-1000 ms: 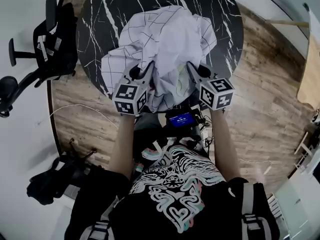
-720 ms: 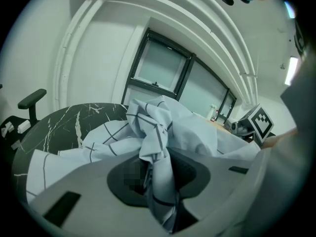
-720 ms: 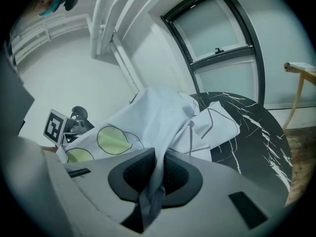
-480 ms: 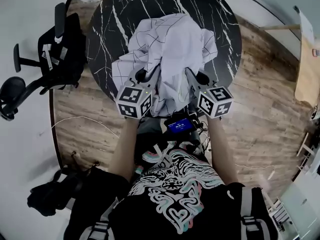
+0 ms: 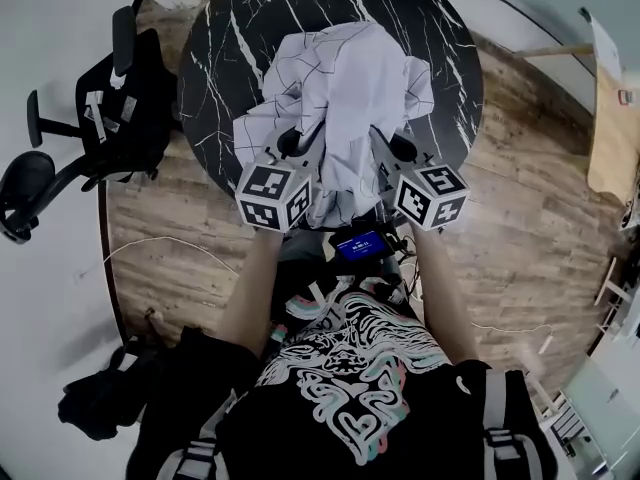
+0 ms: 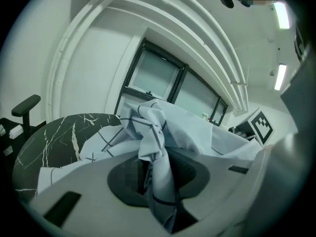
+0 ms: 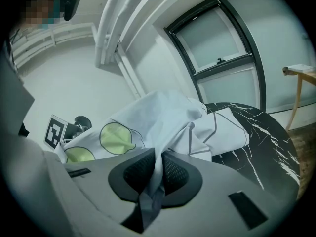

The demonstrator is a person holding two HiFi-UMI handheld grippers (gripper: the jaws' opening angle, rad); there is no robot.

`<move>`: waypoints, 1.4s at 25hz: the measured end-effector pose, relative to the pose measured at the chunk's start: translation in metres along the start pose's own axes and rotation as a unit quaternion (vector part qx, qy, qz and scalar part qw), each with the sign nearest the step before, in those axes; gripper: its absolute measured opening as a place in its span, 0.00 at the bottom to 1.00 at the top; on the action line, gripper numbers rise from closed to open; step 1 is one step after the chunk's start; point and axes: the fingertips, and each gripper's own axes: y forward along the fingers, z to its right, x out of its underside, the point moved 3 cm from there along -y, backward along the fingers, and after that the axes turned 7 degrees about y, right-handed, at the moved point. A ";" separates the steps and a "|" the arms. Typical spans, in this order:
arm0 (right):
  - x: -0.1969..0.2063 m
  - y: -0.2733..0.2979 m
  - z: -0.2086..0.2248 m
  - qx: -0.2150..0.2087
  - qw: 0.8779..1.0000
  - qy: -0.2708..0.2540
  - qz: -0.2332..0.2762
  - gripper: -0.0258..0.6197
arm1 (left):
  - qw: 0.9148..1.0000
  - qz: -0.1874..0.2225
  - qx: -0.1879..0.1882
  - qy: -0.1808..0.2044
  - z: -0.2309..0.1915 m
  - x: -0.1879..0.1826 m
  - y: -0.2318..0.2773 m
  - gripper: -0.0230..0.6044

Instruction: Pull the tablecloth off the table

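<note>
Underfoot, a wooden floor runs all round the round black desk, whose marble top is veined with white. On the near half of that desk lies the tablecloth, white with thin dark grid lines, bunched into a crumpled heap. Its long axis runs from the desk's near rim toward the middle, and its gathered near end points at the person and is raised off the top. The far half of the desk is bare marble.

Left of the desk stands a black office chair, close to the rim but apart from the cloth. A dark bag lies on the floor at near left. At the far right a pale wooden piece of furniture shows only in part.

The left claw is clamped narrow on a twisted fold of the tablecloth, which runs down between its pads. The right claw grips another fold the same way, its pads pressed nearly together on the tablecloth, where yellow-green round prints show. The two claws sit side by side at the near rim.

Just below them hangs a small device with a blue screen, and a thin pale cable trails across the floor at left.
</note>
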 end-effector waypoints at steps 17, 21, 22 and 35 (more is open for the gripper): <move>-0.016 0.000 -0.030 -0.010 0.999 -0.013 0.036 0.12 | 1.000 0.020 0.005 0.019 -0.001 -0.025 -0.014 0.17; -0.026 -0.003 -0.039 -0.015 0.998 -0.019 0.049 0.12 | 0.999 0.031 0.004 0.025 0.001 -0.038 -0.020 0.17; -0.029 -0.005 -0.041 -0.016 0.998 -0.021 0.052 0.12 | 0.999 0.034 0.004 0.027 0.001 -0.041 -0.021 0.17; -0.066 -0.020 -0.059 -0.023 0.995 -0.027 0.090 0.12 | 0.996 0.059 0.018 0.063 0.015 -0.089 -0.027 0.16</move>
